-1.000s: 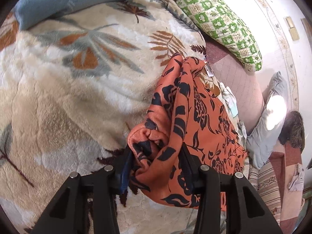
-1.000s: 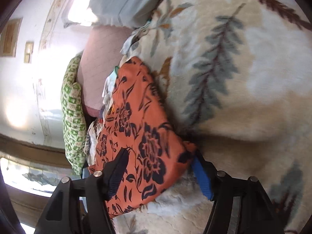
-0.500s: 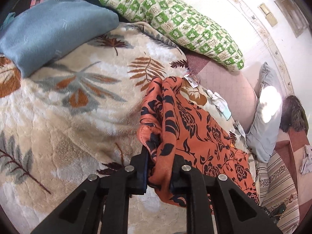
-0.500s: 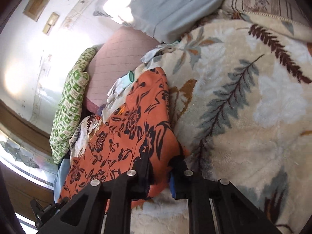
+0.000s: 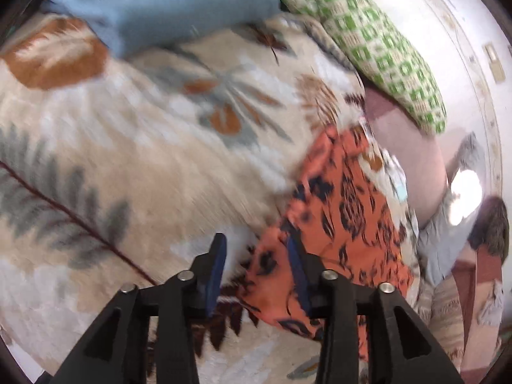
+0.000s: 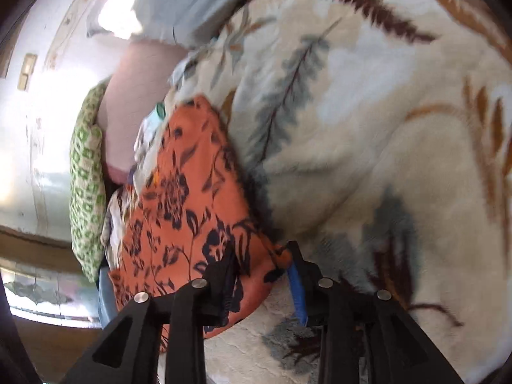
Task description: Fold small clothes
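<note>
The left gripper has its jaws partly apart and opening; the near corner of the orange floral garment lies in the gap and against the right pad, while the left pad stands clear of it, so nothing is pinched. From there the garment runs off toward one o'clock across the leaf-patterned blanket.

The right gripper is also opening, jaws part-way; a corner of the orange floral garment sits between them, loose from the blue right pad, and whether the left pad touches it cannot be told. The cloth stretches away to eleven o'clock on the blanket.

Both views are motion-blurred. A blue cushion at twelve and a green checked pillow at one are cut off by the frame.
</note>
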`<control>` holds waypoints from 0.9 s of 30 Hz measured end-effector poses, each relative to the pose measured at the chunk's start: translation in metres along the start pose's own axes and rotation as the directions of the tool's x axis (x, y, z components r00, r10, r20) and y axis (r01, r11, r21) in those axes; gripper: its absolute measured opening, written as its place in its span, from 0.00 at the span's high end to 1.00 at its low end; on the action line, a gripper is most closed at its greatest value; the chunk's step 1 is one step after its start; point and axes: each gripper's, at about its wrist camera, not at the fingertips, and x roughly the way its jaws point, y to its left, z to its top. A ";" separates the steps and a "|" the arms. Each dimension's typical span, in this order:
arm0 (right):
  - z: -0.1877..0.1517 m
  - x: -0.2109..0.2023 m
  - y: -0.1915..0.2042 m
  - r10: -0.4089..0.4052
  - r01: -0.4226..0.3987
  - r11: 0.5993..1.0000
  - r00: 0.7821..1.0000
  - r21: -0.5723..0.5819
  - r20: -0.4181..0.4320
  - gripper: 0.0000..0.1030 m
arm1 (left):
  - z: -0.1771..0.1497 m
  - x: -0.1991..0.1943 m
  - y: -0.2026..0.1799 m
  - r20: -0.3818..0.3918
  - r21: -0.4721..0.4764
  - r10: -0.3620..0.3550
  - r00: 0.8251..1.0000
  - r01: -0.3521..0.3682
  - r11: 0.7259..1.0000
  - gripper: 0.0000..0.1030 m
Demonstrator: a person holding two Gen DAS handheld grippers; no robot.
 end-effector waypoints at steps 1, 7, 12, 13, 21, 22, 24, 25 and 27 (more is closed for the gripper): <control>0.003 -0.013 0.004 -0.014 0.015 1.000 0.999 -0.015 0.047 0.68 | 0.003 -0.007 0.002 0.040 -0.003 0.022 0.999 -0.022 1.000 0.55; -0.001 -0.053 0.080 0.039 0.025 0.953 0.978 -0.302 0.204 0.67 | 0.004 -0.016 -0.002 0.077 -0.010 0.005 0.997 -0.005 1.000 0.48; -0.046 -0.001 0.146 0.079 -0.043 0.832 0.996 -0.554 0.042 0.67 | -0.010 -0.015 -0.001 0.039 -0.019 -0.008 0.999 0.009 1.000 0.42; -0.056 0.016 0.153 0.060 -0.053 0.815 0.998 -0.578 -0.006 0.67 | -0.015 -0.016 0.000 0.041 -0.024 -0.002 0.999 0.003 1.000 0.38; -0.085 0.083 0.147 -0.136 0.000 0.788 0.975 -0.615 -0.174 0.66 | -0.050 0.001 -0.007 -0.047 -0.046 -0.071 0.996 0.069 0.997 0.37; -0.085 0.082 0.148 -0.119 -0.014 0.794 0.977 -0.607 -0.178 0.66 | -0.052 0.002 -0.010 -0.051 -0.043 -0.074 0.996 0.071 0.997 0.37; -0.080 0.078 0.145 -0.097 -0.024 0.811 0.980 -0.584 -0.175 0.66 | -0.057 0.011 -0.018 -0.068 -0.039 -0.101 0.993 0.099 0.994 0.37; -0.079 0.078 0.145 -0.094 -0.023 0.814 0.981 -0.580 -0.171 0.66 | -0.058 0.016 -0.021 -0.077 -0.038 -0.114 0.991 0.111 0.993 0.37; -0.075 0.076 0.143 -0.092 -0.011 0.821 0.984 -0.570 -0.153 0.66 | -0.059 0.021 -0.026 -0.068 -0.043 -0.122 0.990 0.120 0.992 0.37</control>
